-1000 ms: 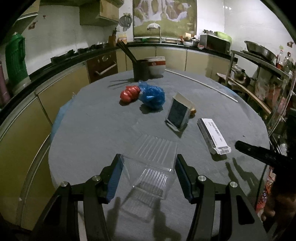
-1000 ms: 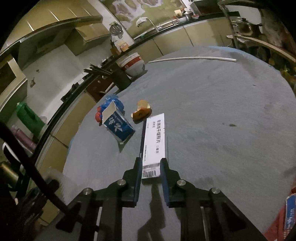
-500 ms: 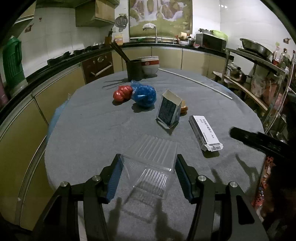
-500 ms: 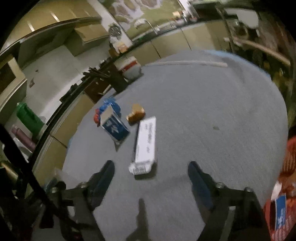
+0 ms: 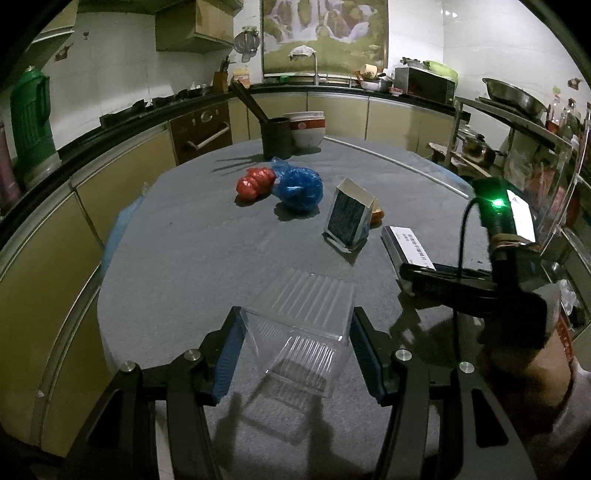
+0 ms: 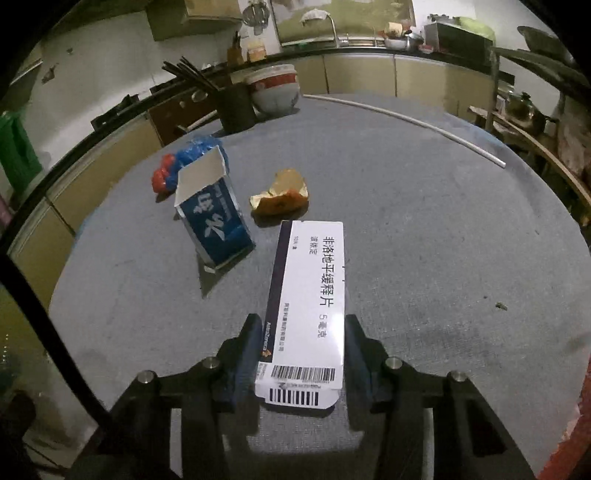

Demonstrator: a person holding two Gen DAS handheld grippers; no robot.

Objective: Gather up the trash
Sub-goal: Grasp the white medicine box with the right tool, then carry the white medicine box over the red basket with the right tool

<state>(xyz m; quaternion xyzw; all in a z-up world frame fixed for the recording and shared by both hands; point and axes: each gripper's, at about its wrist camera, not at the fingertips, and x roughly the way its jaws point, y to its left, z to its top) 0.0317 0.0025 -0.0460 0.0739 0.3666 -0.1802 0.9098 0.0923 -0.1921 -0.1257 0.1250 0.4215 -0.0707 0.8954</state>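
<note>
The long white box (image 6: 308,295) lies flat on the gray table (image 6: 443,221), pointing straight away from the right gripper (image 6: 301,354), whose jaws have just been closing and now squeeze its near end. The left gripper (image 5: 295,347), tilted down, holds one clear plastic tray (image 5: 299,325). Farther off sit one blue carton (image 6: 214,218), one orange scrap (image 6: 280,197), one blue bag (image 5: 299,186) and one red bag (image 5: 255,182).

Domestic kitchen. Beige base cabinets (image 5: 122,184) under a dark worktop line the walls, with a built-in oven (image 5: 203,133), a sink tap (image 5: 316,64) below a waterfall picture (image 5: 325,33), a microwave (image 5: 424,86), and a rack with a metal basin (image 5: 513,98). A round grey-covered table (image 5: 192,258) bears stacked bowls (image 5: 308,129) and a chopstick holder (image 5: 277,138).
</note>
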